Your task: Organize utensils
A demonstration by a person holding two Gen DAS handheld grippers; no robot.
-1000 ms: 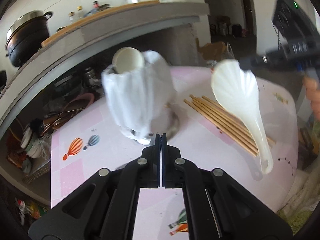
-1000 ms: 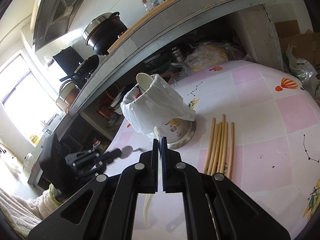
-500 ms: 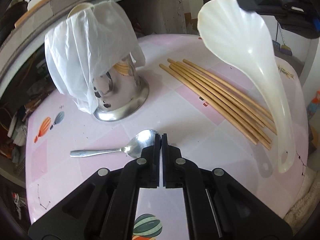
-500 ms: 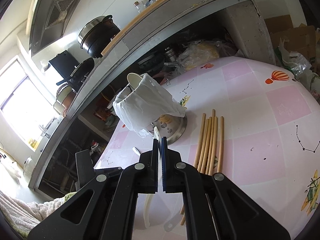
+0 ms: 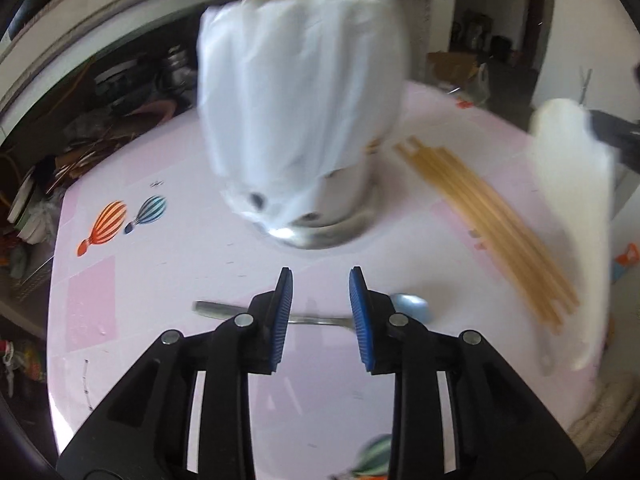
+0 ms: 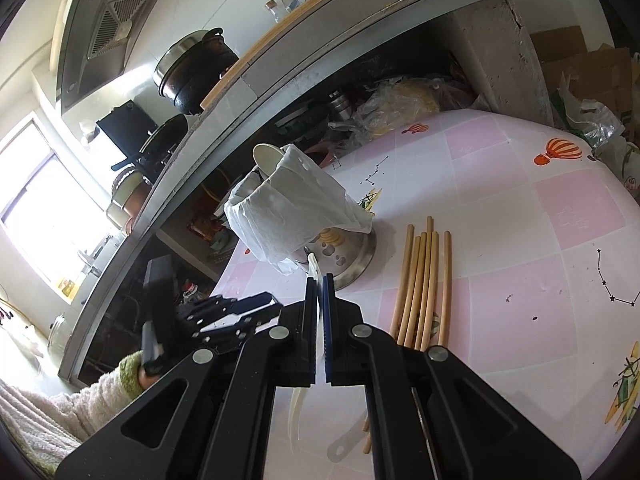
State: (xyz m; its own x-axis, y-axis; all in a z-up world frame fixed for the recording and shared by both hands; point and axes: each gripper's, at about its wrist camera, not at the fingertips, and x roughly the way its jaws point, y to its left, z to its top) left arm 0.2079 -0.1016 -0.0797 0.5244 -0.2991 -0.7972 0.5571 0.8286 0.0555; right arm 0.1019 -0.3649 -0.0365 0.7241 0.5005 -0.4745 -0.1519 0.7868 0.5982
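The left gripper (image 5: 320,312) hangs over the metal spoon (image 5: 312,316), and its jaws are opening; the thin handle of the spoon lies between the blue pads (image 5: 282,320) on the pink table (image 5: 160,280), but the pads do not press on it yet. The right gripper (image 6: 319,296) is clenched on the white plastic ladle (image 5: 576,216) and holds it in the air above the bamboo chopsticks (image 6: 420,280), near the steel utensil holder (image 6: 344,252), which is covered by a white plastic bag (image 6: 288,208).

Several things can go wrong, I think. The spoon handle is flat and thin, so the pads may close over it and slide, or push the spoon away on the smooth table. If the gripper comes down too steeply, its tips may hit the table first. The bag hides much of the holder's mouth, so a utensil may catch in the plastic or tip the holder. The long ladle hangs near the chopsticks and could sweep them when it swings.
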